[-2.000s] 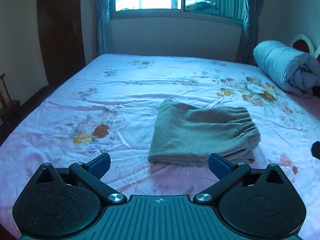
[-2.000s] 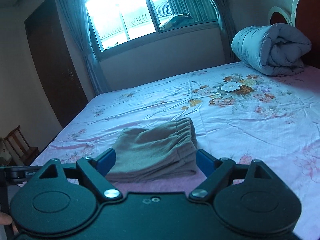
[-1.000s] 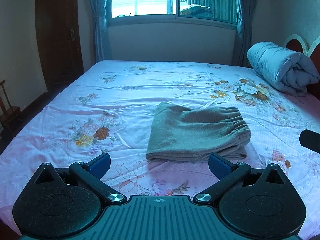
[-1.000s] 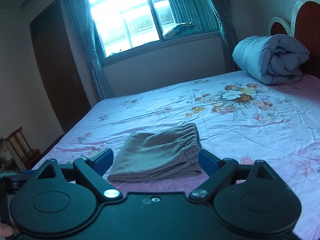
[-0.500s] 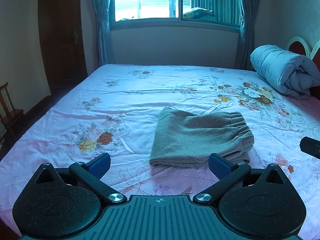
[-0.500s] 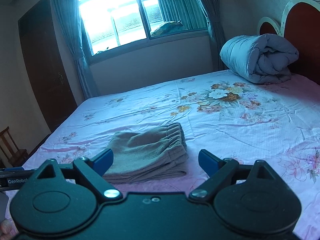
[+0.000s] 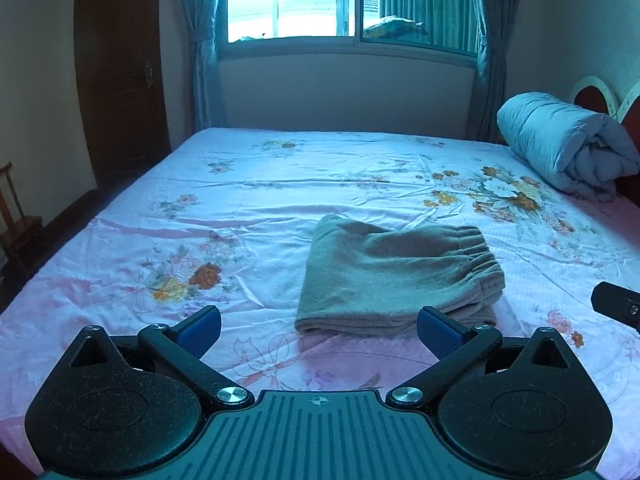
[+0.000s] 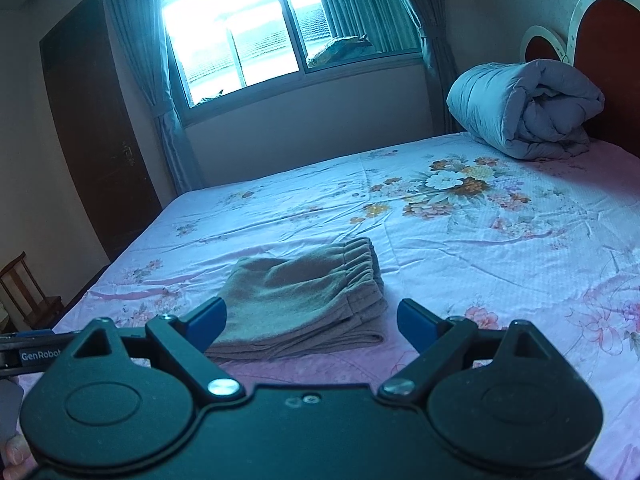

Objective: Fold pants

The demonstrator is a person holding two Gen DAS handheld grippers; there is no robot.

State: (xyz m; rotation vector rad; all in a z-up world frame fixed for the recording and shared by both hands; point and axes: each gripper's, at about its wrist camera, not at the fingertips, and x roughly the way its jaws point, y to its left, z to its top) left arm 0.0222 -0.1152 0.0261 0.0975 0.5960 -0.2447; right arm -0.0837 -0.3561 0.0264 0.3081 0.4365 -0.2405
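Observation:
The grey-green pants lie folded in a compact stack on the flowered bed sheet, elastic waistband to the right. They also show in the right wrist view. My left gripper is open and empty, held above the sheet just short of the stack's near edge. My right gripper is open and empty, also just short of the stack, a little to its right. Part of the right gripper shows at the left wrist view's right edge.
A rolled blue-grey quilt lies at the bed's far right by the red headboard. A window with curtains is on the far wall. A dark door and a wooden chair stand left of the bed.
Both grippers have drawn back and risen a little from the folded pants, which look slightly smaller and farther. The pants have not moved. Both stay open.

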